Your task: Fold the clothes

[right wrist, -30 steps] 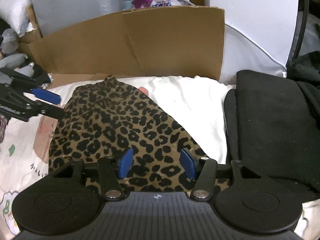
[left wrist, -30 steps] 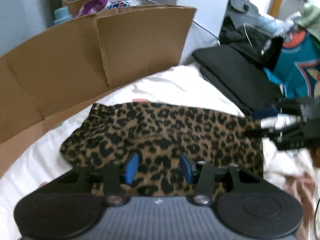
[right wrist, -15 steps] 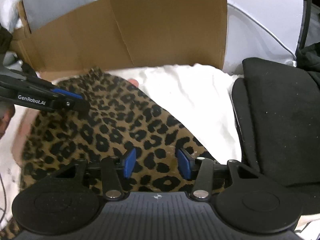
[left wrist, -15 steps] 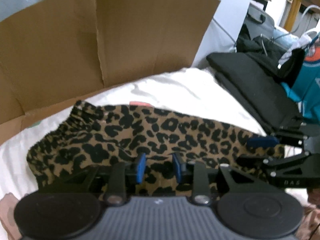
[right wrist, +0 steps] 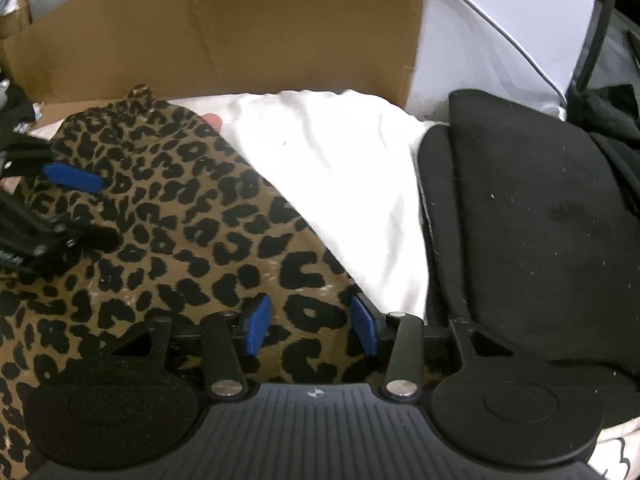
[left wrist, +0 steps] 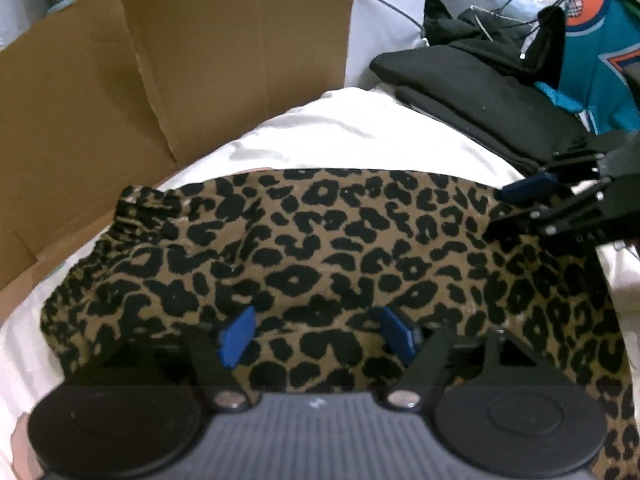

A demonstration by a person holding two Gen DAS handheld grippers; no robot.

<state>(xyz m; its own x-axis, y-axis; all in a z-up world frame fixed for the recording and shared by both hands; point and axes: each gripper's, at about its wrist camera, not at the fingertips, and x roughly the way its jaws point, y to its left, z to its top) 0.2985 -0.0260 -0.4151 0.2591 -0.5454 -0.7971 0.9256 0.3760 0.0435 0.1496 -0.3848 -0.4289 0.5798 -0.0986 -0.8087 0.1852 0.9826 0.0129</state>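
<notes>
While near hem hides under left gripper (left wrist: pixel 316 336), leopard garment (left wrist: pixel 320 240) blurred.

a tall brown corrugated cardboard sheet (left wrist: pixel 208 64) stands creased along the back edge of the white bed sheet (left wrist: pixel 360 136). to the right lies a flat black folded fabric pad (right wrist: pixel 532 216), touching the sheet. behind it, a heap of dark clothes (left wrist: pixel 476 36) and a teal jersey with orange print (left wrist: pixel 600 52).
</notes>
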